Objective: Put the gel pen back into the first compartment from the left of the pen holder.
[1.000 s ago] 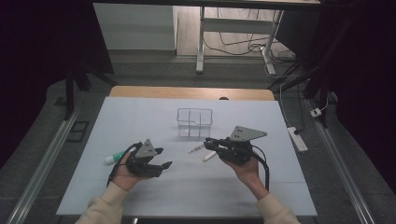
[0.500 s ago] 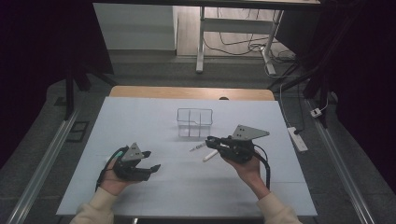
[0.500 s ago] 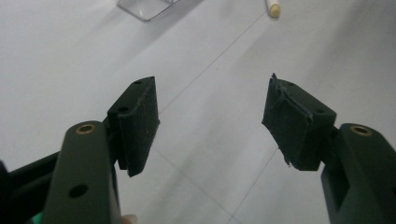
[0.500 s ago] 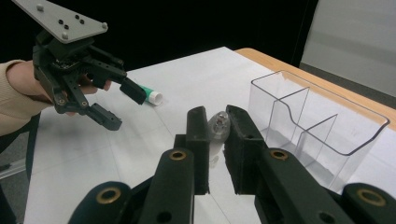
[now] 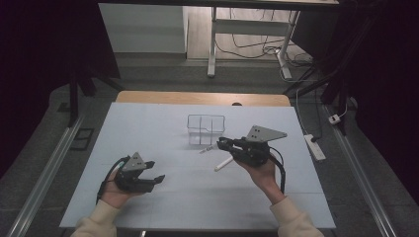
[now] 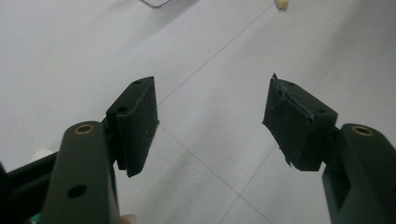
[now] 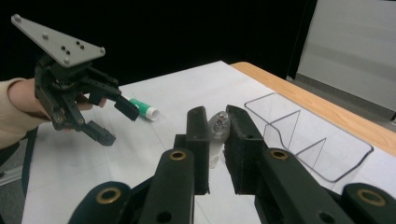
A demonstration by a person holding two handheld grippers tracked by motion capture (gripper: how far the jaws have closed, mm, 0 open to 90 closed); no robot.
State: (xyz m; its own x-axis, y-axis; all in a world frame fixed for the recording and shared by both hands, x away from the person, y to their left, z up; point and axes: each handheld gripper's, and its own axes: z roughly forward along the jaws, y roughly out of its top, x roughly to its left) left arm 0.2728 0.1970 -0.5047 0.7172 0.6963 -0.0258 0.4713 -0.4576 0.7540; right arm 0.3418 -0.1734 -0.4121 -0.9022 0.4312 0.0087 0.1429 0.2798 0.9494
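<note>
On the bench: three pens, one clear (image 7: 218, 128), one white (image 5: 223, 164), one green-and-white (image 7: 142, 108), and one clear divided holder (image 5: 206, 129).

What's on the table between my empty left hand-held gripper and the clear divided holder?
Nothing: in the high view, the stretch of white tabletop from the left hand-held gripper to the clear holder is bare.

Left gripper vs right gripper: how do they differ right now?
The left gripper has its jaws spread wide with nothing between them; the right gripper is shut on a clear pen. The left sits near the table's front edge, the right by the clear organizer. Both are hand-held.
</note>
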